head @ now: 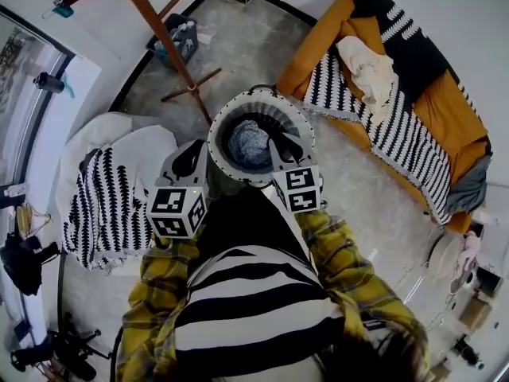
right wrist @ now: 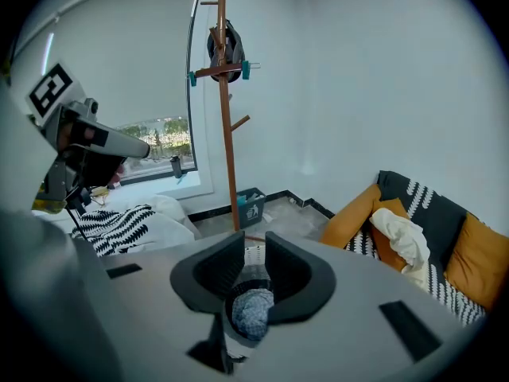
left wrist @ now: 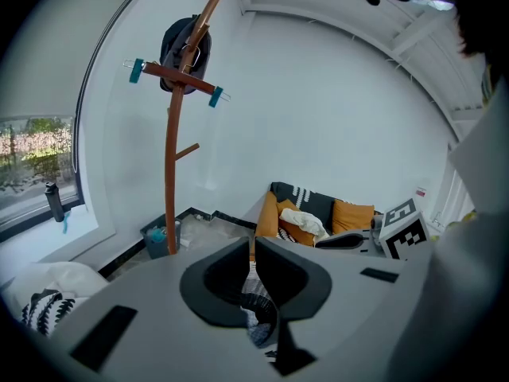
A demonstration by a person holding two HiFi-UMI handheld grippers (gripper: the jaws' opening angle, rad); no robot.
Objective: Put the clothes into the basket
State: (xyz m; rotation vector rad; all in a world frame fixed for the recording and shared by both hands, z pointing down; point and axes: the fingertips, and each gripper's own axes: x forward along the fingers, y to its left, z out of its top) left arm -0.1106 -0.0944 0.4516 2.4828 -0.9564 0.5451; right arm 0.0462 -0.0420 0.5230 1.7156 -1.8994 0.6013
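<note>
Blue-grey crumpled garment point(head: 249, 143) sits bundled at the bottom of the round, white ribbed basket point(head: 258, 98), so I judge that piece done. From where I steer, it lies just ahead of and below both claws, between them. It is a ball of cloth with no long axis I can make out. The right gripper point(right wrist: 254, 249) hangs over the basket's near right rim and looks straight down on the bundle through its jaws, which stand a narrow way apart with nothing pinched between them. The left gripper point(left wrist: 250, 249) is at the near left rim, jaws drawn to a thin slit and also empty; through the slit I see only basket wall and a bit of cloth beneath. The right one looks the nearer to the bundle. What I take for the next piece, a cream rumpled garment point(head: 370, 72), lies on the orange sofa point(head: 445, 106), beyond the basket and to the right. It is well apart from both claws, and its length runs along the seat. The right gripper is the nearer, and I reckon its jaws must open wider to take it. I count one basket, one garment in it and one cream garment on the sofa. One black-and-white patterned cloth point(head: 107, 205) lies on the white cushion point(head: 103, 130) to the left; I cannot tell whether it is clothing. There are two grippers.
</note>
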